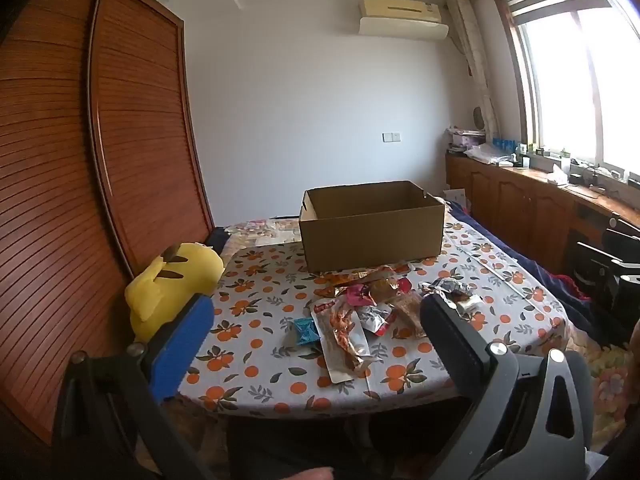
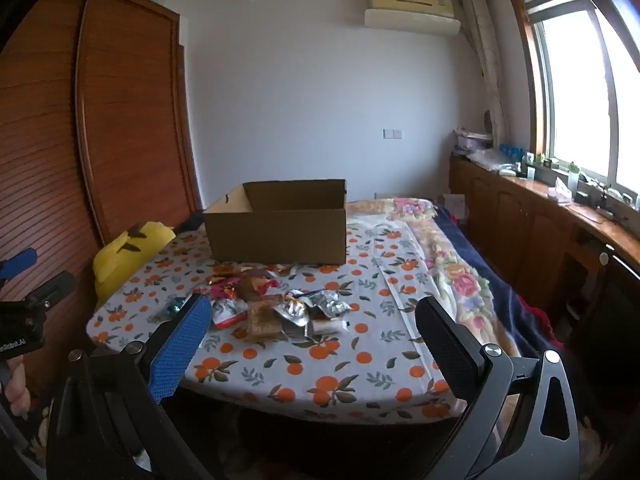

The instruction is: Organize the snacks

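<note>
Both grippers hang short of the table's near edge, tilted slightly downward toward it, fingers spread as wide as they go with nothing between them. The left gripper (image 1: 316,332) frames the snack pile (image 1: 372,312) between its blue pad at 8 o'clock and black pad at 4 o'clock. The right gripper (image 2: 314,338) looks at the same snack pile (image 2: 272,308) from further right, with the pile toward 11 o'clock of its centre. The snacks lie loose and overlapping on the orange-print tablecloth (image 1: 256,320): crinkled foil wrappers, a long clear packet with reddish contents nearest the camera, pink and red packets, and a small teal packet (image 1: 306,330) just apart at the pile's 9 o'clock. Beyond the pile, at 12 o'clock, an open cardboard box (image 1: 372,236) stands upright; its inside floor is hidden. A yellow plush toy (image 1: 172,284) sits off the table's left edge.
</note>
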The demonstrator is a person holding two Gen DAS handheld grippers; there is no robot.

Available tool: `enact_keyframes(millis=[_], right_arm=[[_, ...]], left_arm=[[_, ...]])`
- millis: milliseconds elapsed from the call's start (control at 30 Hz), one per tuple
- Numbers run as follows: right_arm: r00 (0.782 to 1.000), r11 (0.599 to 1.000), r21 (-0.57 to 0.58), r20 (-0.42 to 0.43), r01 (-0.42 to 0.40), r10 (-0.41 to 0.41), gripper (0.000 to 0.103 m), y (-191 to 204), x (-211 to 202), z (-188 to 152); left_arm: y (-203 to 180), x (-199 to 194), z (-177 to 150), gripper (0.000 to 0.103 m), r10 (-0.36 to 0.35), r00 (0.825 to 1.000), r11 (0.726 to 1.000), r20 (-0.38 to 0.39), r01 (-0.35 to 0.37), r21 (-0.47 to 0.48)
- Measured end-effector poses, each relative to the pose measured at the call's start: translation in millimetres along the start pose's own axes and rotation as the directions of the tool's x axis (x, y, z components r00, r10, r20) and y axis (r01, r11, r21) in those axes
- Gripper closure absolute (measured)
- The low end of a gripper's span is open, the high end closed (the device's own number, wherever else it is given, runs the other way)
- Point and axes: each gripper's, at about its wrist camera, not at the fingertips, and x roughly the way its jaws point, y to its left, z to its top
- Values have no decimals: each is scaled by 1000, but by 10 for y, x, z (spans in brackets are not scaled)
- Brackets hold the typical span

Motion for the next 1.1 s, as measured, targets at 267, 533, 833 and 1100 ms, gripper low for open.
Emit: enact_keyframes(millis=[267,533,833,1100], right_arm=[[1000,1000,8,0,-5,5,0,-9,2,-2],[1000,1000,9,0,-2,2,0,-6,1,-11],[1000,1000,7,1,4,-4,0,-25,-30,12],[1000,1000,7,2,5,-5,0,-30,-37,13]], left_arm=[[-4,-3,-1,0,5,1000,1000,9,-5,5],[-2,-2,-1,0,3,1000,1000,9,-3,4],[-3,-3,0,0,2,1000,1000,9,-2,3],[-3,-3,0,0,3,1000,1000,10,-3,3]])
